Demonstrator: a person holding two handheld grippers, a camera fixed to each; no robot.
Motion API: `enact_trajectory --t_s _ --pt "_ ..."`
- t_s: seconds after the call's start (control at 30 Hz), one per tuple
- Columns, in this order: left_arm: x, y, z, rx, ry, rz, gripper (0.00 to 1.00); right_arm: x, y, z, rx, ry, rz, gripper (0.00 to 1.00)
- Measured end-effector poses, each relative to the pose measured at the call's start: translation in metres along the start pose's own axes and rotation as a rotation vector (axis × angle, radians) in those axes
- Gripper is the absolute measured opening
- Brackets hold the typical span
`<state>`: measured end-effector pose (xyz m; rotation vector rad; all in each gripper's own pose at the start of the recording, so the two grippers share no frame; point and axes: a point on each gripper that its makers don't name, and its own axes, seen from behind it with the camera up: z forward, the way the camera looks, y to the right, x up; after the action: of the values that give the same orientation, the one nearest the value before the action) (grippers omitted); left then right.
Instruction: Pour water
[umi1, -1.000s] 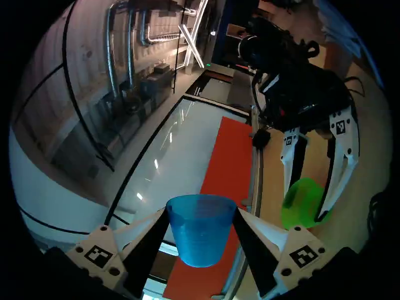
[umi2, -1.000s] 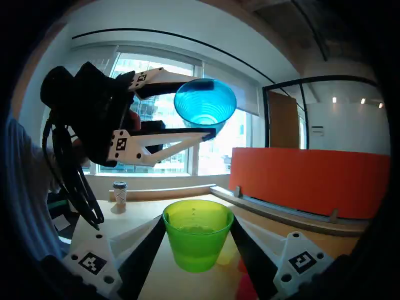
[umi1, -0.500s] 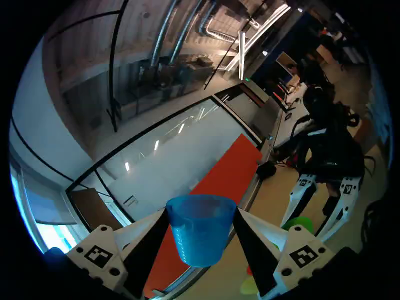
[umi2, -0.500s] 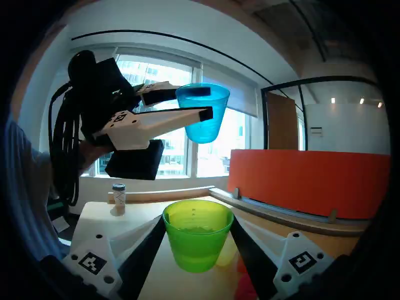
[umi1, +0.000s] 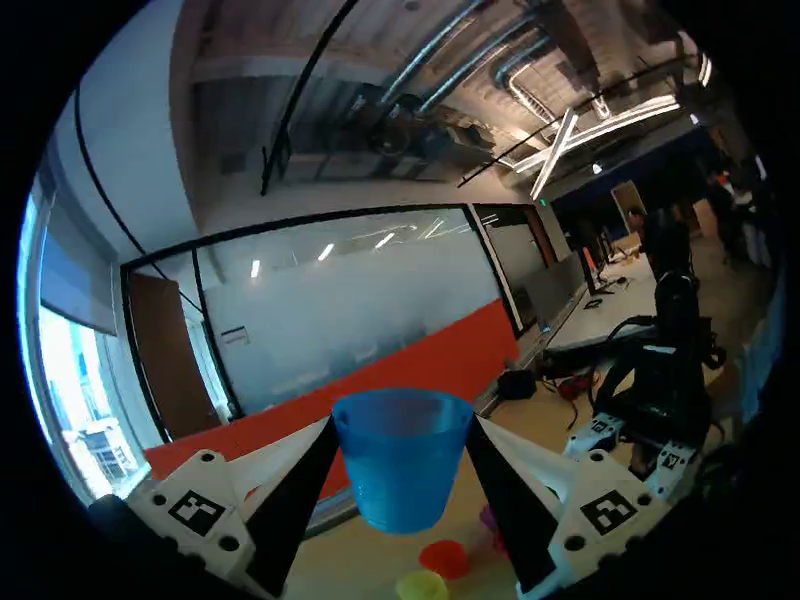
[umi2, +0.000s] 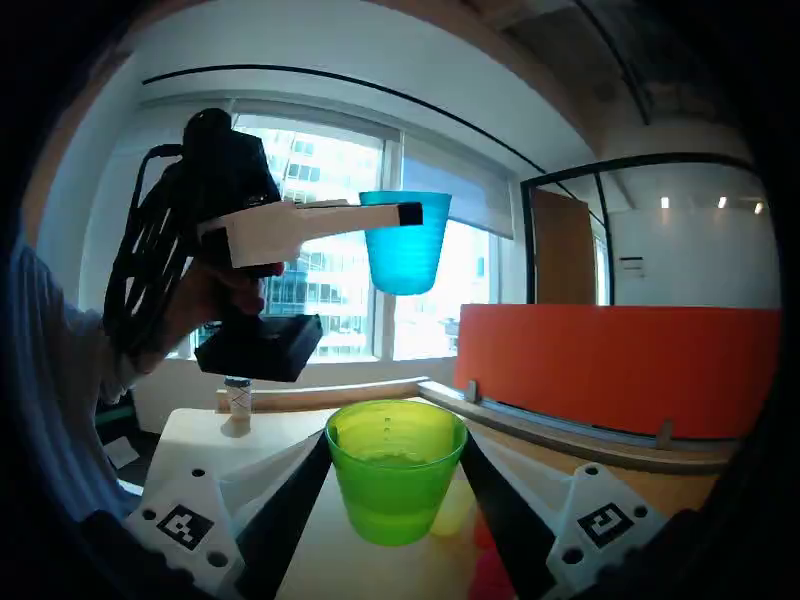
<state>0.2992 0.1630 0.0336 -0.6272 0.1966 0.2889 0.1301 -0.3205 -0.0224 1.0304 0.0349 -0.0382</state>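
- Above the counter (umi2: 195, 435), the left gripper (umi2: 405, 213) has turned the blue cup (umi2: 405, 250) from its tipped pose back to upright; its fingers press both sides of the cup.
- Lower down, the right gripper (umi2: 395, 455) stays closed around the green cup (umi2: 395, 485), which has not moved.
- I judge that the pouring is finished and only setting the cups down remains.

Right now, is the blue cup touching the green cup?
Apart. The right gripper view shows the blue cup held upright in the air, with the window plainly visible between its base and the rim of the green cup below.
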Motion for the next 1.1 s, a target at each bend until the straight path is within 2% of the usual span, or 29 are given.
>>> enact_trajectory --t_s 0.2,0.3,0.4,0.6,1.1 --pt "-0.004 -0.001 0.004 -0.041 -0.004 -0.189 0.88 0.002 0.000 -0.001 0.000 0.002 -0.004 0.91" --pt "-0.007 -0.001 0.005 -0.057 -0.010 -0.252 0.88 0.002 0.001 -0.001 -0.001 0.002 -0.004 0.91" --pt "-0.011 -0.001 0.005 -0.068 -0.019 -0.285 0.88 0.003 0.002 -0.002 -0.002 0.003 -0.005 0.91" --pt "-0.023 -0.002 0.002 -0.069 -0.039 -0.295 0.88 0.007 0.004 -0.004 -0.007 -0.001 0.004 0.91" --pt "-0.074 0.000 -0.013 -0.051 -0.106 -0.296 0.88 0.002 0.021 -0.021 -0.042 -0.039 0.006 0.91"
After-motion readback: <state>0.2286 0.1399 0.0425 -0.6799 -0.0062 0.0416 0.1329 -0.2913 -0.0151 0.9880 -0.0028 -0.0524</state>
